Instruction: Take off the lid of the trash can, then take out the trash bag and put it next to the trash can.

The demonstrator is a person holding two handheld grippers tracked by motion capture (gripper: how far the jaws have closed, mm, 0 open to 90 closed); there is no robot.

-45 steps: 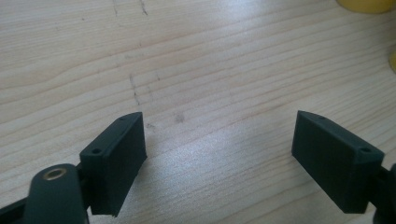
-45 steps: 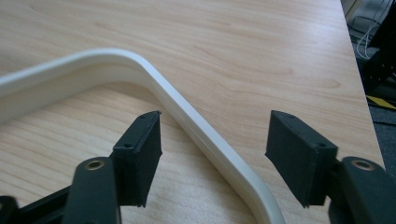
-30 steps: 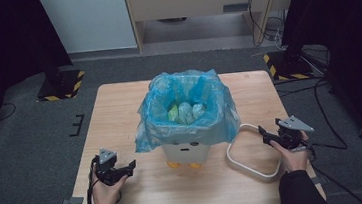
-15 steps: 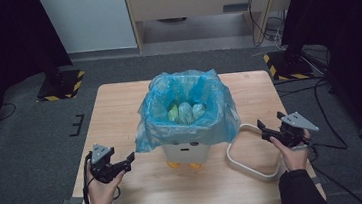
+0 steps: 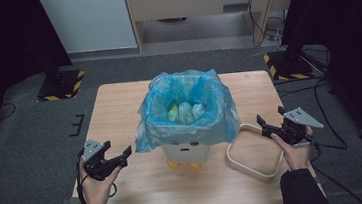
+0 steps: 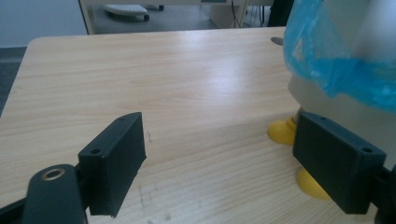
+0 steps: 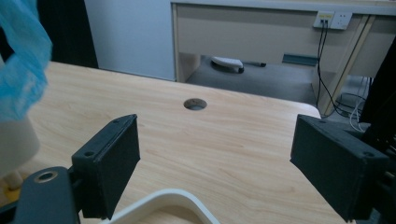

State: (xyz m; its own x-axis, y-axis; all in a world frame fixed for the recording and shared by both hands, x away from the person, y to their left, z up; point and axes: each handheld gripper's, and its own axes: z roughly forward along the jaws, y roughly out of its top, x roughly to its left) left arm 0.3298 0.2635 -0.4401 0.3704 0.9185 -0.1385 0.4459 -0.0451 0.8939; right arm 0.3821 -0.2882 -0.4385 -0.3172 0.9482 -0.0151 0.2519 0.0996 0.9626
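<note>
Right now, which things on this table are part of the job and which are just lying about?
Part of the job:
- white bin with yellow feet
- blue bag lining it, crumpled rubbish inside
- left hand-held gripper, open
- right hand-held gripper, open, jaws just widened, nothing between them

Just lying about, probably:
- white ring frame, flat beside the bin
- table with its cable hole
</note>
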